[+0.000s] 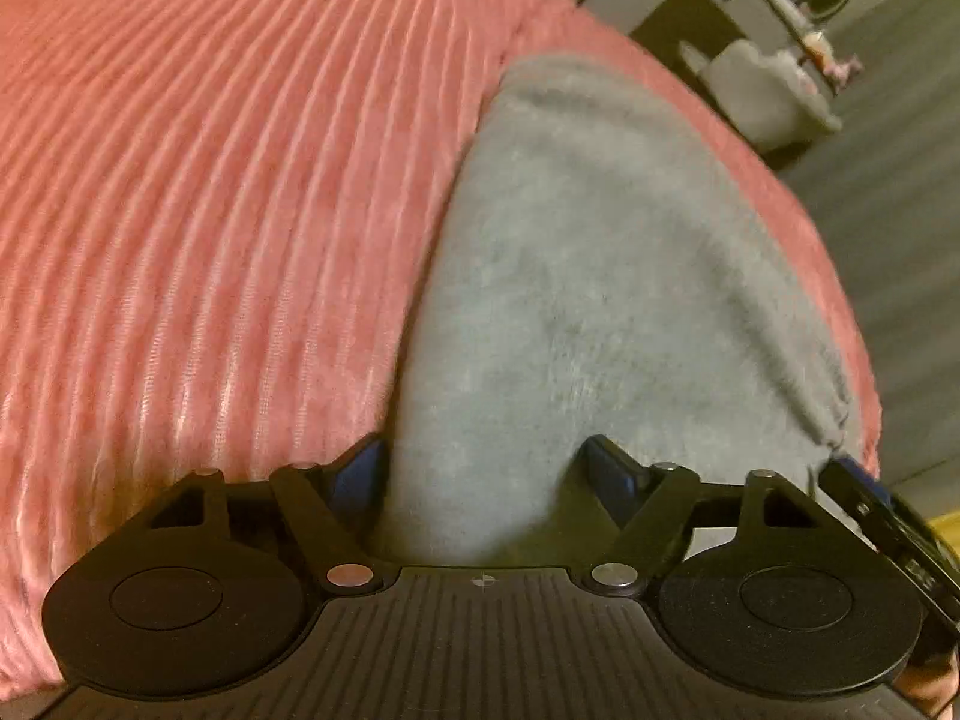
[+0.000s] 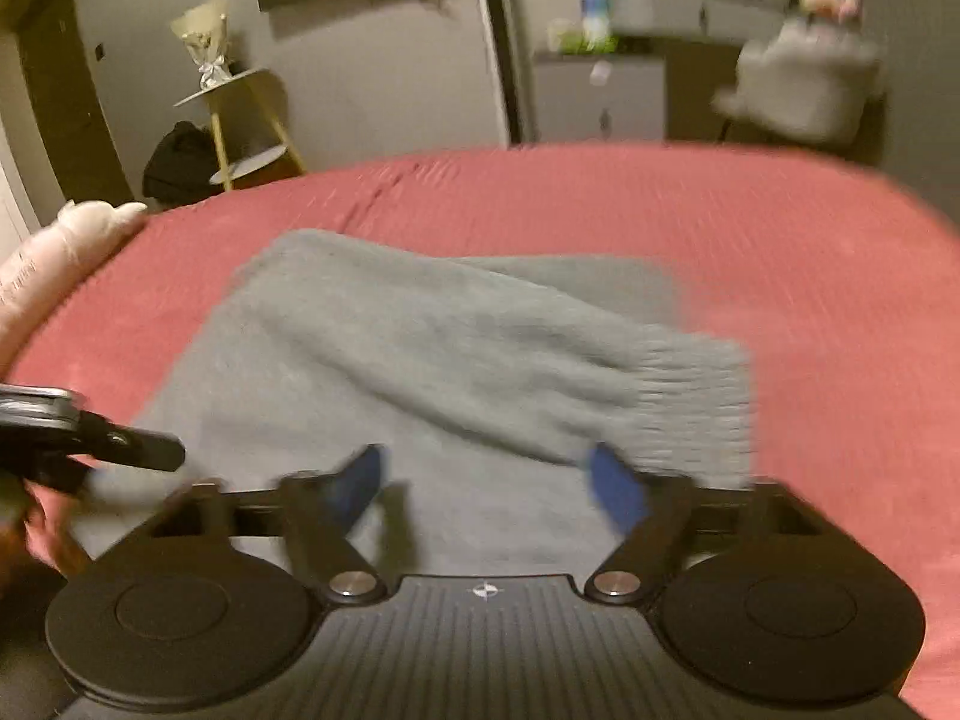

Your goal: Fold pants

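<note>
The fuzzy grey knit pants [image 2: 420, 336] lie part-folded on the ribbed pink bed [image 2: 810, 276] — both tongs, left [image 1: 486, 468] and right [image 2: 486, 480], spread, pinching nothing (cloth below). Unheld, the top fold could slide askew.

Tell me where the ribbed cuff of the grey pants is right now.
In the right wrist view the ribbed cuff lies right of centre, on top of the grey pants, just beyond the right gripper's right fingertip, with the red bedspread alongside.
</note>
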Motion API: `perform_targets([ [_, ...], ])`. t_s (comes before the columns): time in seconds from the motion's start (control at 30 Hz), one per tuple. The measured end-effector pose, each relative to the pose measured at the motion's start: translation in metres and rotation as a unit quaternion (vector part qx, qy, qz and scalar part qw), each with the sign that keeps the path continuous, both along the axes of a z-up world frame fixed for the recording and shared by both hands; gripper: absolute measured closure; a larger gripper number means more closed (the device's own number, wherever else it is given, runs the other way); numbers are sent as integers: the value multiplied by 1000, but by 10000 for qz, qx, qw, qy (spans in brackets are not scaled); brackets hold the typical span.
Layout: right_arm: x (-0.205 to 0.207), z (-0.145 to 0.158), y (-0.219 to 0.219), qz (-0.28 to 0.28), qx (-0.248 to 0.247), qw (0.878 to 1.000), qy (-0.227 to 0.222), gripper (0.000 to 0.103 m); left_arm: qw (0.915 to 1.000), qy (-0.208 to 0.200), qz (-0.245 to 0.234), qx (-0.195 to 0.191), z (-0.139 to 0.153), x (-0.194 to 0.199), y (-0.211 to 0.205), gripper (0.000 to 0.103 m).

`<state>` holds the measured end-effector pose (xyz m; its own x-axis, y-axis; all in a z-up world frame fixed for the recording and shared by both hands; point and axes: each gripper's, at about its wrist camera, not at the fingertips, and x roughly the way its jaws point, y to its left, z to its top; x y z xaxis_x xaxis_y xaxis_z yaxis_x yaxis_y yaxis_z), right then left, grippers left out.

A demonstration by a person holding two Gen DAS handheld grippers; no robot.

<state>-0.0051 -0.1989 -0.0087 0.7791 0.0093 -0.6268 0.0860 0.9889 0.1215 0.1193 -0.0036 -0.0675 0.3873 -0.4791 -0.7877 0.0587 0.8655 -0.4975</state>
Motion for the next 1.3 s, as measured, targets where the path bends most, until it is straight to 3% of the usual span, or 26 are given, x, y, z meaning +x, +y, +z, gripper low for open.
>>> perform_targets([
  [0.03, -9, 3, -9, -25, 106, 9999, -74, 41, 9998, -47, 94, 139, 5, -2, 1, 23],
  [0.07, -19, 8, -16, -222, 259, 9993, -148, 29, 9990, -154, 197, 375, 9, -6, 2, 23],
  [0.1, -23, 12, -20, -486, 216, 9985, -132, 8, 9976, -324, 269, 554, 15, -9, 5, 21],
  [0.13, -26, 15, -26, -841, 81, 9964, -57, 6, 9963, -447, 308, 664, 20, -13, 7, 20],
  [0.2, -37, 17, -44, -1080, 337, 9935, -152, 6, 9963, -531, 290, 607, 27, -12, 12, 18],
  [0.33, -35, -10, -75, -957, 1814, 9785, 205, 6, 9985, -509, 180, -52, 33, -12, 15, 16],
  [0.47, -22, -50, -86, -941, 2801, 9529, 686, 6, 9985, -523, -139, 108, 28, 2, -5, 11],
  [0.53, -11, -60, -90, -738, 3194, 9418, 741, 6, 9989, -280, -309, 202, 15, 14, -10, 11],
  [0.6, -3, -64, -94, -617, 3346, 9376, 723, 5, 9984, -102, -457, 319, 5, 25, -14, 10],
  [0.7, 4, -68, -101, -526, 3763, 9223, 704, 4, 9973, -288, -654, 197, 4, 29, -22, 6],
  [0.77, 3, -72, -105, -501, 3824, 9205, 624, 4, 9964, -314, -785, 100, 4, 31, -29, 6],
  [0.83, -8, -72, -110, -525, 3799, 9222, 496, 15, 9957, -296, -867, 145, 0, 36, -37, 6],
  [0.87, -13, -71, -111, -556, 3730, 9250, 474, 33, 9953, -317, -907, 154, -2, 37, -39, 6],
  [0.9, -11, -72, -114, -598, 3612, 9292, 509, 40, 9951, -336, -922, 87, -3, 38, -38, 5],
  [1.03, -1, -80, -119, -462, 3741, 9248, 510, 35, 9954, -214, -892, -284, -7, 47, -31, 5],
  [1.1, 7, -88, -128, -374, 3974, 9155, 506, 18, 9947, -203, -935, -384, -7, 50, -28, 5],
  [1.17, 13, -89, -130, -318, 4144, 9081, 509, 13, 9939, -240, -1002, -392, -9, 52, -26, 5],
  [1.3, 18, -88, -129, -360, 4140, 9073, 633, 9, 9936, -399, -1016, -305, -7, 50, -33, 6],
])
